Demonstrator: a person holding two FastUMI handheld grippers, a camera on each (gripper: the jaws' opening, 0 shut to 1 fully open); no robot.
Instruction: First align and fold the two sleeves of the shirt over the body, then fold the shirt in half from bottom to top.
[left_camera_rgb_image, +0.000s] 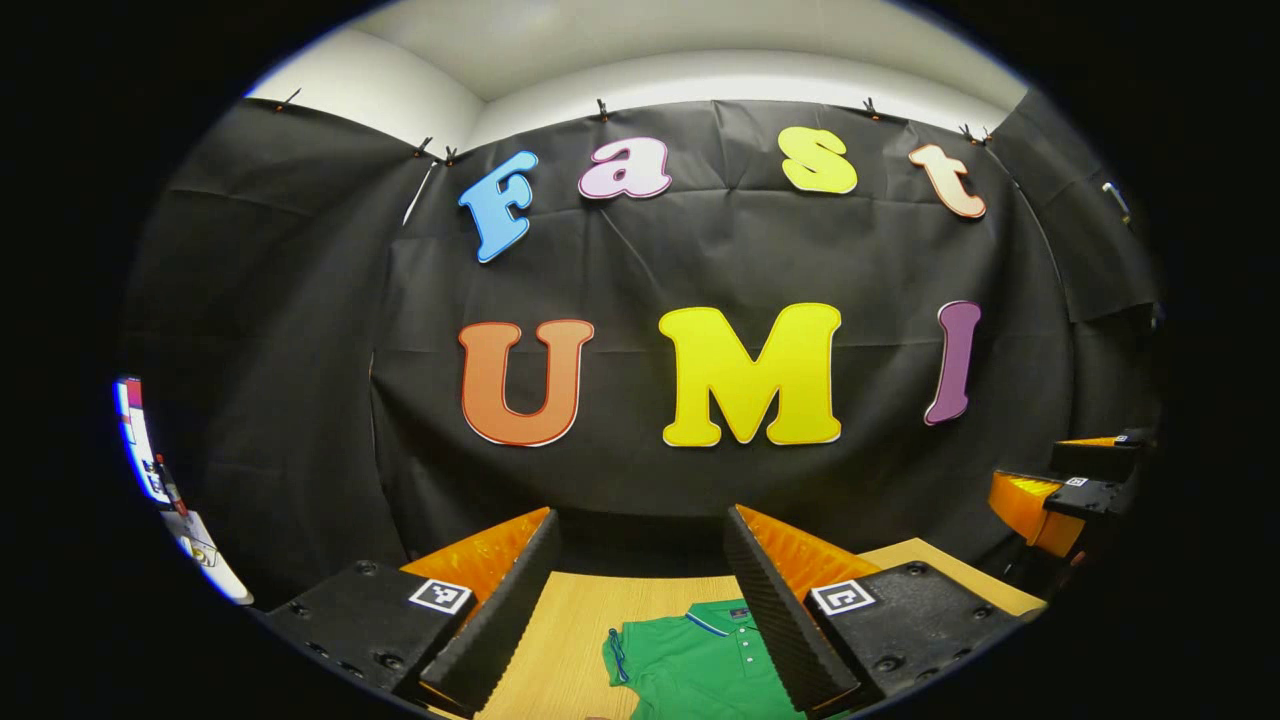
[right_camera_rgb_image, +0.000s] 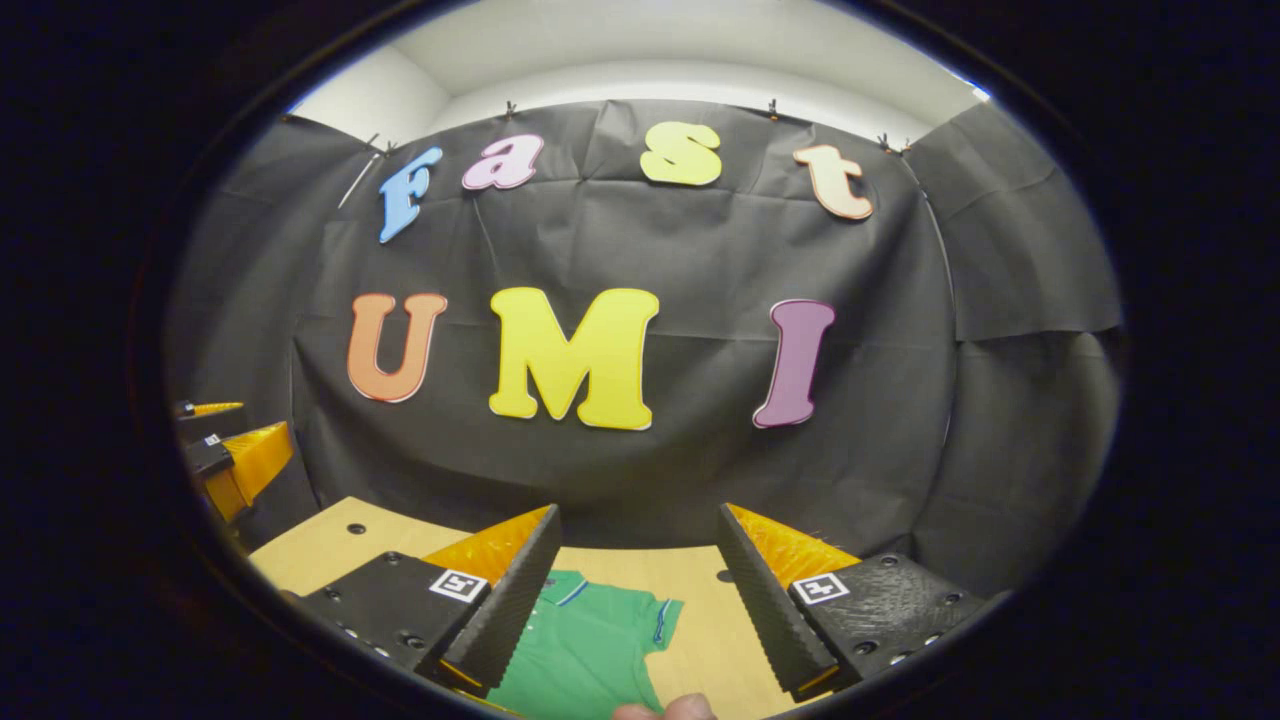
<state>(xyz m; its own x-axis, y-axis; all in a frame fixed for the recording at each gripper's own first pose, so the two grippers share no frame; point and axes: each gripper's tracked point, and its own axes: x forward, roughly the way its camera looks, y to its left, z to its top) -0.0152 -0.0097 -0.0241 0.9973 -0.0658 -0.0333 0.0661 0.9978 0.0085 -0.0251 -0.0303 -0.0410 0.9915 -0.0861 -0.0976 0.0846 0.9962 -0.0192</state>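
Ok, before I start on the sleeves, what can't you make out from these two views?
- Green shirt: lower body, hem cut off by the bottom edge, left gripper view.
- Its other sleeve: hidden behind the left gripper's finger there.
- Right gripper view: one sleeve shows; the other side sits behind the right gripper's finger.

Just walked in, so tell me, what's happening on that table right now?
A person holds two grippers above a wooden table where a green polo shirt lies flat, sleeves still spread out. The left gripper and right gripper both hover with jaws open, touching nothing. No fold has been made yet.
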